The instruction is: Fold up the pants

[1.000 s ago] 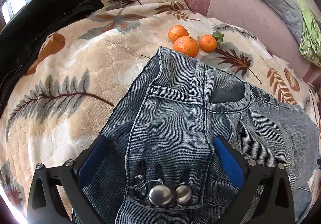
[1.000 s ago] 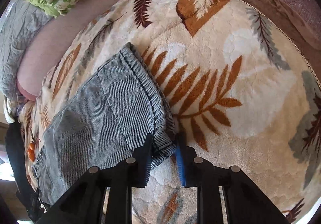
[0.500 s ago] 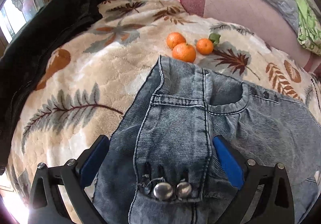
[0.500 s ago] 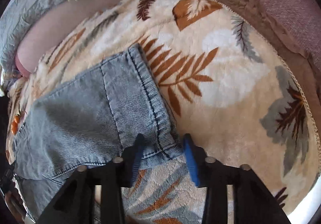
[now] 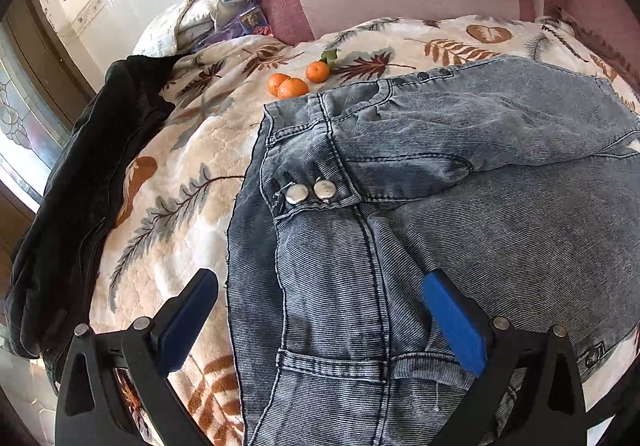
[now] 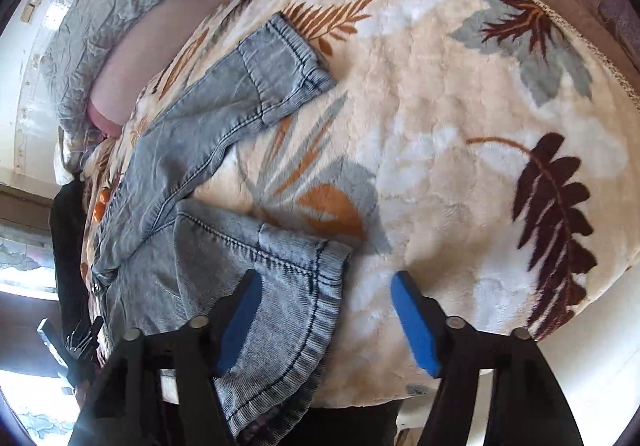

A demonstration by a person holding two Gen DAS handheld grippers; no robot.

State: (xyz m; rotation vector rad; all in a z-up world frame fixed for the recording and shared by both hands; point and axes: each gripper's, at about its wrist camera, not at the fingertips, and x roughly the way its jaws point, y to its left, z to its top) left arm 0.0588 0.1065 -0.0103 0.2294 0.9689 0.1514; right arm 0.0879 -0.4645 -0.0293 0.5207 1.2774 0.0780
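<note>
left gripper (image 5: 320,320) spread wide over jeans (image 5: 440,206) waistband | right gripper (image 6: 326,320) spread, one pad on a leg cuff (image 6: 304,286) | jeans lie on leaf-print blanket (image 6: 440,106) | tangerines (image 5: 294,84) beside waistband

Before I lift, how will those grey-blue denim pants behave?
The grey-blue denim pants lie creased and draped, so they will probably sag between grips. The ribbed cuff overhanging the leaf-print blanket could slide off.

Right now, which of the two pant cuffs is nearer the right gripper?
The lower cuff, lying at the blanket's near edge partly between the open right gripper's fingers. The other cuff lies farther up the blanket, well clear of them.
</note>
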